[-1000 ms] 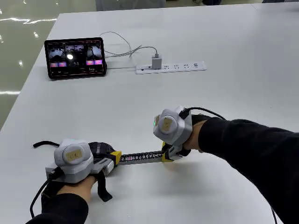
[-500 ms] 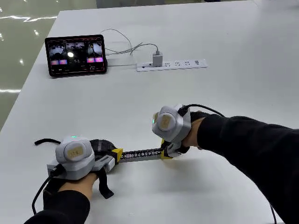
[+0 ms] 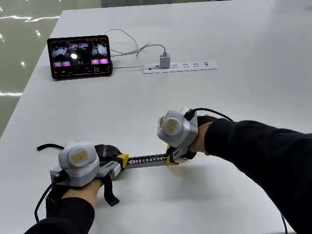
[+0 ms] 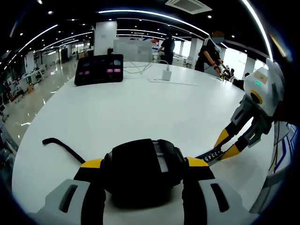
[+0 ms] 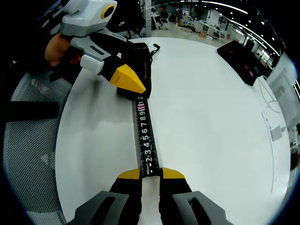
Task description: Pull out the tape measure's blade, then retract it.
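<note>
**A:** What do we count on the white table (image 3: 209, 107)?

**B:** One tape measure (image 3: 106, 152), black-cased, near the front edge. Its one numbered blade (image 5: 143, 136) is drawn out a short way and lies flat on the top. Two claws work it, one at each end. Far back we count one tablet (image 3: 79, 56) with its screen lit, one power strip (image 3: 187, 66) and one charger (image 3: 165, 62) plugged into it.

**A:** How do the claws stand?

**B:** The left claw (image 4: 144, 163) is clamped on the tape measure's case, with a yellow tip on either side of it. The right claw (image 5: 150, 174) is pinched on the blade's free end, its yellow tips close together with the strip between them.

**A:** And the hands?

**B:** We see the left hand (image 3: 80, 192) low at the near edge, its claw lying level and aimed to the person's right along the blade. The right hand (image 3: 201, 139) comes in from the right on a dark sleeve (image 3: 253, 151), wrist raised, its claw angled down to the table. The two claws face each other, apart, with the blade bridging the gap. A black strap (image 3: 46, 146) lies on the table left of the case.
</note>
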Tool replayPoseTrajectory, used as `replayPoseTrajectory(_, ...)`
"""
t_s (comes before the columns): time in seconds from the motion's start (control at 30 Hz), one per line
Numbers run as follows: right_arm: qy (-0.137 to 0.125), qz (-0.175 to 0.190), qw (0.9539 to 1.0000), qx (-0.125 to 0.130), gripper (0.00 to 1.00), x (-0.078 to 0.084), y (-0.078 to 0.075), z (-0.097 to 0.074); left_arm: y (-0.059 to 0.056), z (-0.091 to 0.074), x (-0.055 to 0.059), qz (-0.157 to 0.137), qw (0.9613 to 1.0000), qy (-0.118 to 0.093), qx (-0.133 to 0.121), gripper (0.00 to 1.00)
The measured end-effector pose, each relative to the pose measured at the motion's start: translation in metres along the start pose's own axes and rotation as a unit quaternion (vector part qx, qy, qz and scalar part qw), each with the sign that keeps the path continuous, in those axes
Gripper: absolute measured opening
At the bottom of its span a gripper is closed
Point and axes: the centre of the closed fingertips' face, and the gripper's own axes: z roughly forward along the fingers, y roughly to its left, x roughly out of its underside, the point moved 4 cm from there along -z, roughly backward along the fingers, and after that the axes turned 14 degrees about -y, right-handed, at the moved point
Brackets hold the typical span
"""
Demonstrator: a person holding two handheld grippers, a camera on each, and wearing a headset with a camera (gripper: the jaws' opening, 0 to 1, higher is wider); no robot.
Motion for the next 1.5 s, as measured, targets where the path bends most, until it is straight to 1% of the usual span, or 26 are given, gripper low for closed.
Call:
replayPoseTrajectory(0.33,-0.006,-0.001,1.0,-0.001,0.09,-0.007,0.002,0.005,0.001,0.001,0.0,-0.001,1.0,0.0,0.0,0.61)
replayPoseTrajectory(0.67,-0.009,-0.007,0.9999,-0.003,0.09,-0.01,0.002,0.007,0.001,0.0,0.001,-0.001,1.0,0.001,0.0,0.61)
replayPoseTrajectory(1.5,-0.024,0.007,0.9997,0.001,0.09,-0.013,0.001,0.01,0.001,0.0,0.0,-0.01,1.0,0.001,0.0,0.61)
